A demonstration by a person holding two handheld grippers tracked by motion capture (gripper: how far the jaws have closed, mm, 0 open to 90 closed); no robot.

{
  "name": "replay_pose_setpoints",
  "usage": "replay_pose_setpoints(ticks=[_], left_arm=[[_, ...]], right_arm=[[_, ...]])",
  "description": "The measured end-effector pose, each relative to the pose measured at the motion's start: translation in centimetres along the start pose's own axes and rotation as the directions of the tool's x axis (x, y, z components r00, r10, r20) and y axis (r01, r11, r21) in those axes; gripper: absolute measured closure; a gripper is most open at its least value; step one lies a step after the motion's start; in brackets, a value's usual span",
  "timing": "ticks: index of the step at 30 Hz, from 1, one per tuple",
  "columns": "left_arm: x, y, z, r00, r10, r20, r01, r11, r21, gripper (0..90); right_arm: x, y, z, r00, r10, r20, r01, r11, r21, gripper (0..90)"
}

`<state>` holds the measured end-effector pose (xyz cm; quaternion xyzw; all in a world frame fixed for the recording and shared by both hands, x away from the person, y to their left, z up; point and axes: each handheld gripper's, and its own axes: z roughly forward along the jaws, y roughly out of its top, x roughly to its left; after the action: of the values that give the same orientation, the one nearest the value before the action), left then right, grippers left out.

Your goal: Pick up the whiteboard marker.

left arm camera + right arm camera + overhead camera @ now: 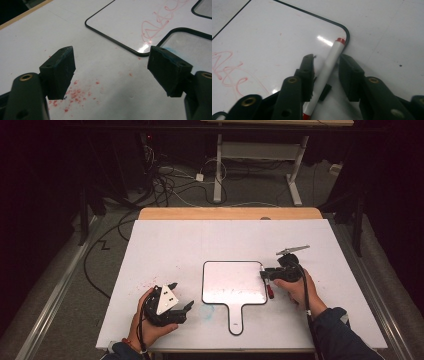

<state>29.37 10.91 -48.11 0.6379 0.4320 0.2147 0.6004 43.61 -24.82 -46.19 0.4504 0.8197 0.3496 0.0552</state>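
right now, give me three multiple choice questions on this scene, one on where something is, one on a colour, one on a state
1. Where does the marker lie?
A. at the right edge of the whiteboard
B. on the floor
C. beside the left tongs

2. What colour is the scribble on the whiteboard?
A. green
B. red
C. black

3. How do the left tongs stand?
A. shut on the marker
B. shut on nothing
C. open with nothing between them

Answers:
1. A, the right gripper view shows the marker across the board's corner, between the jaws of the right tongs.
2. B, the left gripper view shows red loops on the board.
3. C, the left gripper view shows its jaws wide apart over the bare table.
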Motion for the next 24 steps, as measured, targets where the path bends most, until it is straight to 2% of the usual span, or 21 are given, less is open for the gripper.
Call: replay_pose_setpoints(ticks=[1,7,13,15,16,17,18,19,20,21,22,23,24], left_arm=[[0.0,0.0,0.0,1.0000,-0.004,0.003,0.004,1.0000,0.002,21.0],[-0.1,0.0,0.0,1.0000,-0.005,0.006,0.005,1.0000,0.009,21.0],[-0.1,0.0,0.1,0.9998,-0.015,0.012,0.015,0.9997,0.018,21.2],[-0.1,0.2,0.3,0.9991,-0.040,0.015,0.039,0.9991,0.016,21.4],[-0.3,1.0,1.0,0.9939,-0.107,0.028,0.106,0.9943,0.008,22.2],[-0.4,1.5,1.6,0.9916,-0.125,0.033,0.125,0.9922,0.007,22.2],[-0.4,1.5,1.6,0.9916,-0.125,0.033,0.125,0.9922,0.007,22.3],[-0.7,2.1,2.1,0.9876,-0.150,0.047,0.150,0.9887,0.005,22.6],[-0.9,2.5,2.6,0.9825,-0.175,0.063,0.175,0.9845,0.002,22.6],[-1.7,3.3,3.7,0.9687,-0.223,0.109,0.224,0.9745,0.001,23.8],[-1.7,3.3,3.7,0.9687,-0.223,0.109,0.224,0.9745,0.001,23.7],[-2.7,3.8,4.8,0.9619,-0.237,0.136,0.238,0.9713,0.013,24.0],[-3.3,4.1,5.4,0.9586,-0.243,0.149,0.242,0.9700,0.020,24.3]], right_arm=[[0.1,0.0,0.0,0.9999,0.000,-0.016,0.000,1.000,0.003,74.8],[0.2,-0.1,-0.2,0.9998,-0.019,0.000,0.019,1.000,-0.007,81.1],[0.5,0.0,-0.4,0.9990,-0.043,0.012,0.043,0.999,-0.014,81.4],[0.6,0.1,-0.7,0.9986,-0.051,0.011,0.051,0.998,-0.032,81.4],[0.7,0.2,-1.0,0.9986,-0.052,0.007,0.052,0.998,-0.047,81.4],[0.9,0.2,-1.3,0.9989,-0.048,0.001,0.048,0.997,-0.065,81.4],[1.1,0.3,-1.7,0.9987,-0.052,0.000,0.052,0.996,-0.079,81.4],[1.5,0.4,-2.0,0.9978,-0.066,-0.002,0.065,0.993,-0.100,81.4],[1.5,0.4,-2.0,0.9978,-0.066,-0.002,0.065,0.993,-0.100,81.4],[2.3,0.6,-2.8,0.9965,-0.082,-0.015,0.079,0.987,-0.137,81.4],[2.3,0.6,-2.8,0.9965,-0.082,-0.015,0.079,0.987,-0.137,81.4],[3.2,0.7,-3.4,0.9944,-0.102,-0.028,0.096,0.980,-0.174,81.3],[3.6,0.8,-3.6,0.9924,-0.118,-0.035,0.109,0.975,-0.193,81.3]])
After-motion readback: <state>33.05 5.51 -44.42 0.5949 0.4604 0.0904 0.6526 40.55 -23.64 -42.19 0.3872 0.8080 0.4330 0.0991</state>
